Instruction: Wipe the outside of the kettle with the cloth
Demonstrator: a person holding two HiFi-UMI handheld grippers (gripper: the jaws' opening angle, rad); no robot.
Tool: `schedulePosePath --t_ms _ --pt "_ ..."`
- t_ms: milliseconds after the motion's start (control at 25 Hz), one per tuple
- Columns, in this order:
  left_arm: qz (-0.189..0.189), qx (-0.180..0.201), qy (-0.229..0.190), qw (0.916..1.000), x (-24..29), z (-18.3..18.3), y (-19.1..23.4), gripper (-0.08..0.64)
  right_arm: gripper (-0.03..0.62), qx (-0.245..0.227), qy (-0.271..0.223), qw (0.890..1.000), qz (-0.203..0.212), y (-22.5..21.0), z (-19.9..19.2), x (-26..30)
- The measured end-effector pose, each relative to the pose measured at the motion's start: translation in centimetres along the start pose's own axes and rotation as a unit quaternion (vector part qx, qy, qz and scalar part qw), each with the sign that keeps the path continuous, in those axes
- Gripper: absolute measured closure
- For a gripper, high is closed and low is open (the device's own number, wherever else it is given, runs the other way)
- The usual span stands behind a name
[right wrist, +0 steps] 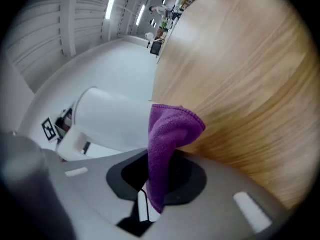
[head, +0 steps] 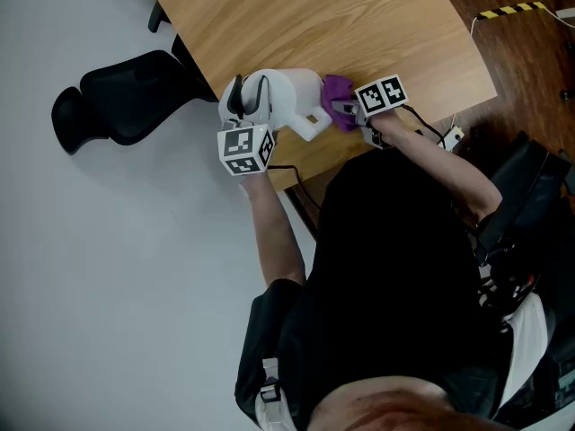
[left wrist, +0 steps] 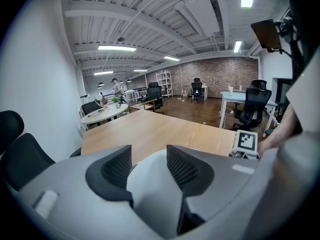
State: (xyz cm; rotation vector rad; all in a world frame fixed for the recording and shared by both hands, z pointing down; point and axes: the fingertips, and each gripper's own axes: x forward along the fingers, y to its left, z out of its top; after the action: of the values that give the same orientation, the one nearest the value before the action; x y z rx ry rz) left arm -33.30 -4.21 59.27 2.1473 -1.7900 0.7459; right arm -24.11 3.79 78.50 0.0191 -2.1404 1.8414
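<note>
One table (head: 377, 25): pale wood with a rounded edge, lying under both tools and running on well beyond their tips.
Chair (head: 117, 106): black office chair on the grey floor, off to the outer side of the left tool and apart from it.
Kettle (head: 292, 97): white, with a dark handle part at one end. It rests on the table near the edge, between the two tools. The left tool is at its handle end and the right tool at the opposite side.
Left tool (left wrist: 150, 169): its jaws stand partly apart and are closed on the kettle. A rounded white part of the kettle fills the gap, and both black ribbed pads (left wrist: 184, 168) lie against it. The marker cube sits behind the jaws, towards the person.
Right tool (right wrist: 157, 176): its jaws are clamped on the cloth. Its tip points at the side of the kettle, with the table just beneath it.
Cloth (right wrist: 170, 129): purple and folded. Its lower part is pinched between the right tool's jaws and its free fold sticks out past the tip. In the head view the fold lies against the kettle's side, just above the table top.
</note>
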Motion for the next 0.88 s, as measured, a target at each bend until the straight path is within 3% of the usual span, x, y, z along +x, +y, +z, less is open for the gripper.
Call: schedulePosePath --t_ms 40,120,200,280,320,400,520,720,800,880 --pt "0.0 0.0 0.001 1.0 0.1 0.0 0.0 0.495 0.537 -0.002 -0.025 0.999 0.029 2.0 1.4 -1.0" --pt "0.001 -0.002 0.002 1.0 0.2 0.1 0.2 0.495 0.538 -0.02 -0.074 0.989 0.129 8.2 4.1 -3.1" --pt "0.001 -0.003 0.003 1.0 0.3 0.1 0.2 0.495 0.538 -0.055 -0.102 0.964 0.239 15.3 5.9 -5.4" --pt "0.001 -0.004 0.004 1.0 0.6 0.1 0.1 0.495 0.538 -0.094 -0.103 0.942 0.305 20.3 6.3 -6.7" --pt "0.002 -0.004 0.004 1.0 0.6 0.1 0.1 0.495 0.538 -0.117 -0.094 0.938 0.311 21.2 5.9 -6.6" --pt "0.002 -0.004 0.004 1.0 0.6 0.1 0.0 0.495 0.538 -0.15 -0.071 0.943 0.29 20.6 4.9 -5.3" --pt "0.001 -0.003 0.005 1.0 0.6 0.3 -0.1 0.495 0.538 -0.128 -0.072 0.951 0.272 18.9 4.4 -4.4" --pt "0.0 -0.003 0.003 1.0 0.4 0.2 0.1 0.495 0.537 -0.118 -0.08 0.949 0.281 17.5 4.4 -3.9" --pt "0.0 -0.001 0.002 1.0 0.4 0.0 -0.1 0.495 0.538 -0.123 -0.073 0.955 0.258 15.4 3.7 -3.2" --pt "0.0 0.001 0.0 1.0 0.3 -0.4 -0.3 0.495 0.538 -0.115 -0.053 0.969 0.211 11.4 2.2 -1.6"
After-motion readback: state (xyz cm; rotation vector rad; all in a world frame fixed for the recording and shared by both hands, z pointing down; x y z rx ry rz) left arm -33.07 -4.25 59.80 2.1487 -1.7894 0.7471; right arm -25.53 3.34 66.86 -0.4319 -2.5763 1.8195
